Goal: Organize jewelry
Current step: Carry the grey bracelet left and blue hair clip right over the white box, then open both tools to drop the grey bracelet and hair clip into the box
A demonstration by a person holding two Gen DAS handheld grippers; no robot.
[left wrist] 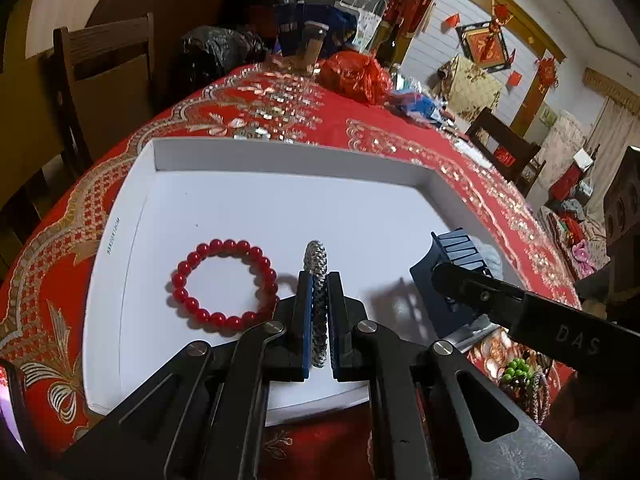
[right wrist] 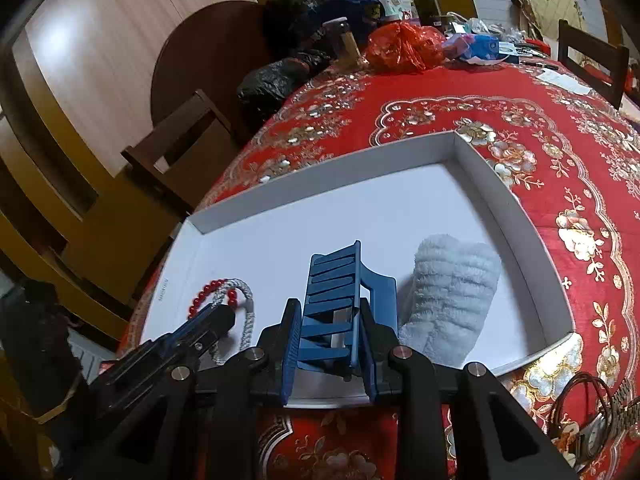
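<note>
Silver braided bracelet [left wrist: 318,280] clamped edge-on in left gripper [left wrist: 319,280], over white tray [left wrist: 280,160] floor. Red bead bracelet [left wrist: 226,284] lies flat in tray just left of it. Right gripper [right wrist: 330,312] closed on blue slatted holder [right wrist: 334,280] inside tray, pale fluffy cloth [right wrist: 452,292] just beside. Tray sits on red floral tabletop [right wrist: 540,120].
</note>
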